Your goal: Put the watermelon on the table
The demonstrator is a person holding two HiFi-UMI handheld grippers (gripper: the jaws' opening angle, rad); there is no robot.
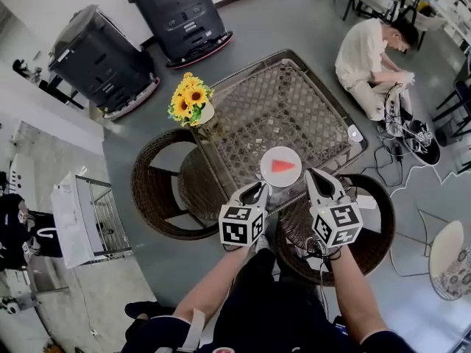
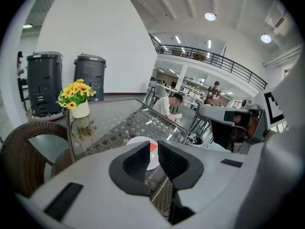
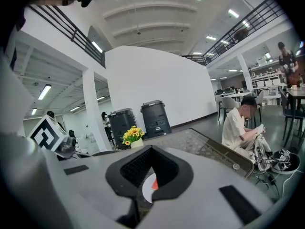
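Note:
A red watermelon slice [image 1: 282, 165] lies on a round white plate [image 1: 280, 178] near the front edge of the glass-topped wicker table [image 1: 280, 101]. My left gripper [image 1: 257, 190] hovers just left of and in front of the plate, its jaws a narrow gap apart with nothing between them. In the left gripper view, the slice [image 2: 153, 148] and plate [image 2: 137, 141] show beyond my left gripper [image 2: 153, 151]. My right gripper [image 1: 313, 176] hangs beside the plate's right rim. In the right gripper view, my right gripper [image 3: 151, 150] has its tips together and empty; the plate [image 3: 147, 191] shows below.
A vase of yellow sunflowers [image 1: 191, 101] stands on the table's left corner. Wicker chairs sit at the left [image 1: 157, 191] and under my right arm [image 1: 370, 235]. A person [image 1: 367, 56] sits on the floor at the far right, beside cables. Two dark bins [image 1: 99, 59] stand behind.

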